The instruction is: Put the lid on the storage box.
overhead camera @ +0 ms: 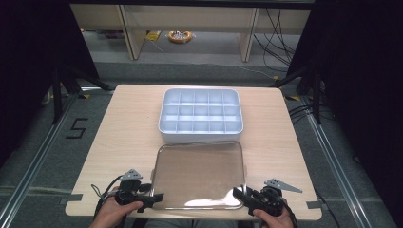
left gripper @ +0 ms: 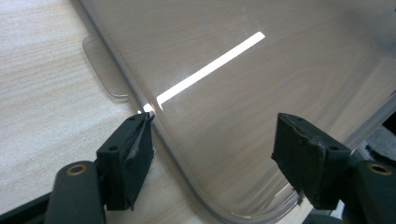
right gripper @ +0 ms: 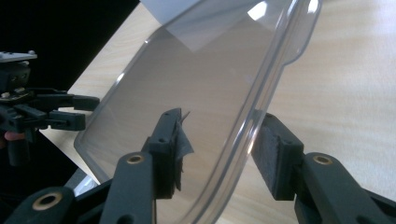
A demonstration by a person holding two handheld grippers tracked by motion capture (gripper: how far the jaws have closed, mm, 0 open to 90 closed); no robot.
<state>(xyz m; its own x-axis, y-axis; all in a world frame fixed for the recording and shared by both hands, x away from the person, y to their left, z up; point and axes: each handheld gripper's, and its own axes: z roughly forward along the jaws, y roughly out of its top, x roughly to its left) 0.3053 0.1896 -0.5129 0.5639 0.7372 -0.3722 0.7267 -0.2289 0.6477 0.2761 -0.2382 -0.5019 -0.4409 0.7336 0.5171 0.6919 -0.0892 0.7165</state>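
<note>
Both tools are lining up on the near corners of the clear rectangular plastic lid (overhead camera: 199, 175), which lies flat on the pale wooden table (overhead camera: 123, 137) just ahead of them, with the white compartmented plastic box (overhead camera: 200, 115) open beyond its far edge. The left gripper (left gripper: 212, 156) has its jaws wide apart, astride the lid's near left corner. The right gripper (right gripper: 219, 151) also stands parted, one jaw inside the rim and one outside, not yet pinching. The step in hand looks like taking hold of the lid; next, both must close on the rim. The lid is glossy, with rounded corners and a small side tab (left gripper: 103, 70)
</note>
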